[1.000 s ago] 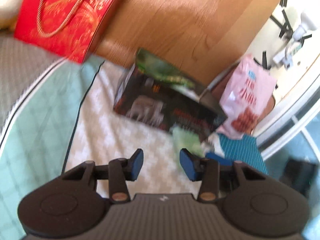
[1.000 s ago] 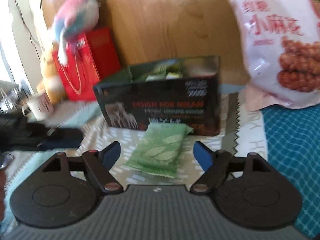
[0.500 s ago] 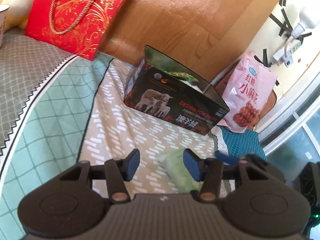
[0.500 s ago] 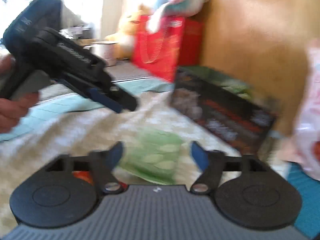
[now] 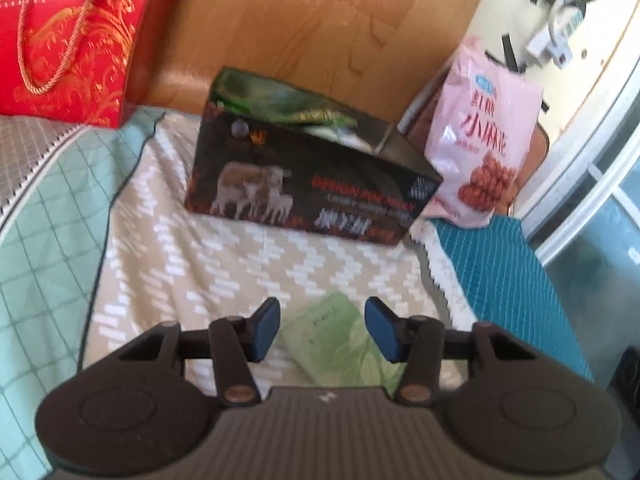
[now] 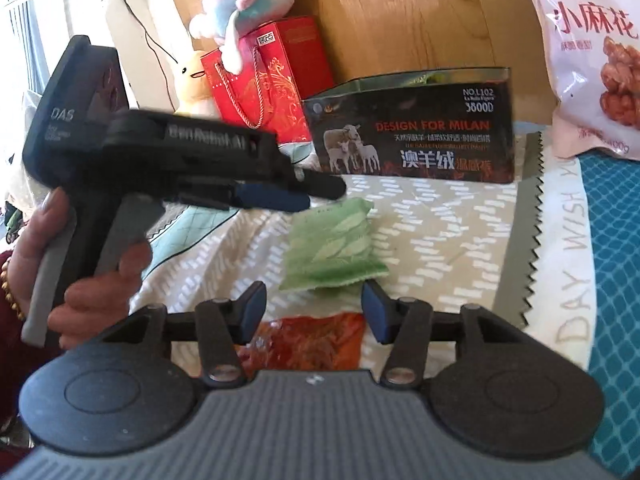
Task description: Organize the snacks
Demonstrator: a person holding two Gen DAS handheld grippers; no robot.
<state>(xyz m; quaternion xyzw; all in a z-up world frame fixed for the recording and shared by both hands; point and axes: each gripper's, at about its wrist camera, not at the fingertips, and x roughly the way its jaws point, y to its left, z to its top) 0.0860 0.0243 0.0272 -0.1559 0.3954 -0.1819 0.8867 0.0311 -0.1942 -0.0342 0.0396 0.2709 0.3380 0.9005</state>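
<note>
Box (image 6: 416, 136): dark carton, sheep printed on its front, top open, green packets showing inside. Stands on the patterned cloth (image 5: 224, 264) against the wood panel. Stiff card, likely light; the probable home for loose snacks.

Pink bag (image 5: 480, 136): big printed pouch leaning by the box's right end. Puffy film, probably slippery, contents brittle by the look; best pinched at the top seal.

Green packet (image 6: 332, 248): flat pillow pouch, leaf print, crimped ends. Lies on the cloth in front of the box, just ahead of both grippers. Light and soft; should buckle if squeezed mid-body, so take it by a crimped edge or across the narrow width.

Orange-red packet (image 6: 312, 336): partly hidden under the right gripper's frame, nearest of all; glossy film, kind unclear.

Left gripper (image 5: 322, 330): jaws apart, nothing pressed; the green packet lies below the gap.

Right gripper (image 6: 314, 312): jaws have just been closing, a gap left, empty; pads touch neither packet.
</note>
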